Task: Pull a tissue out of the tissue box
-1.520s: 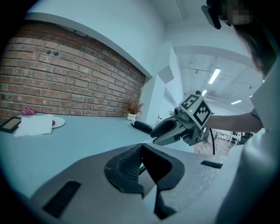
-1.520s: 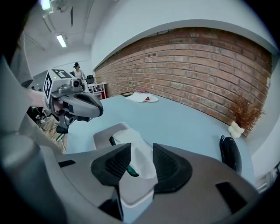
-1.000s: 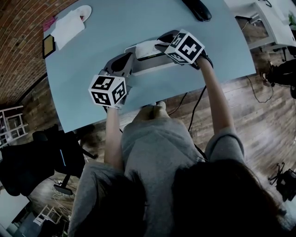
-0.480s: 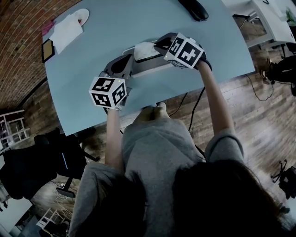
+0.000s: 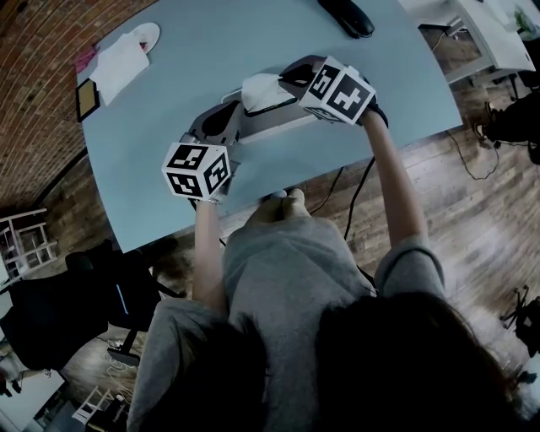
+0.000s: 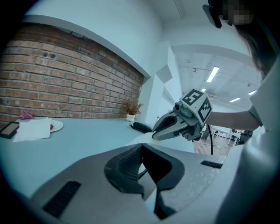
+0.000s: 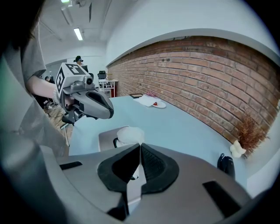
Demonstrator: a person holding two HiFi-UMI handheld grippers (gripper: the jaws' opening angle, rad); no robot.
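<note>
A grey tissue box [image 5: 272,123] lies in the middle of the light blue table [image 5: 211,42]. A white tissue [image 5: 260,87] rises out of its slot in a peaked puff. My right gripper [image 5: 283,78] is shut on the top of that tissue; in the right gripper view the tissue [image 7: 130,134] runs from the box [image 7: 106,139] up into the closed tips of the right gripper [image 7: 140,146]. My left gripper [image 5: 226,114] rests at the box's left end, and in its own view the tips of the left gripper [image 6: 141,146] meet with nothing seen gripped.
A black oblong object [image 5: 342,15] lies at the table's far edge. A white napkin [image 5: 121,57] over a small plate and a dark flat square [image 5: 87,99] lie at the far left. A small dried plant [image 7: 239,148] stands by the brick wall. The table's near edge runs just in front of the person.
The right gripper has lifted a little with the tissue, which now stands higher out of the box. The left gripper has stayed at the box's end.
</note>
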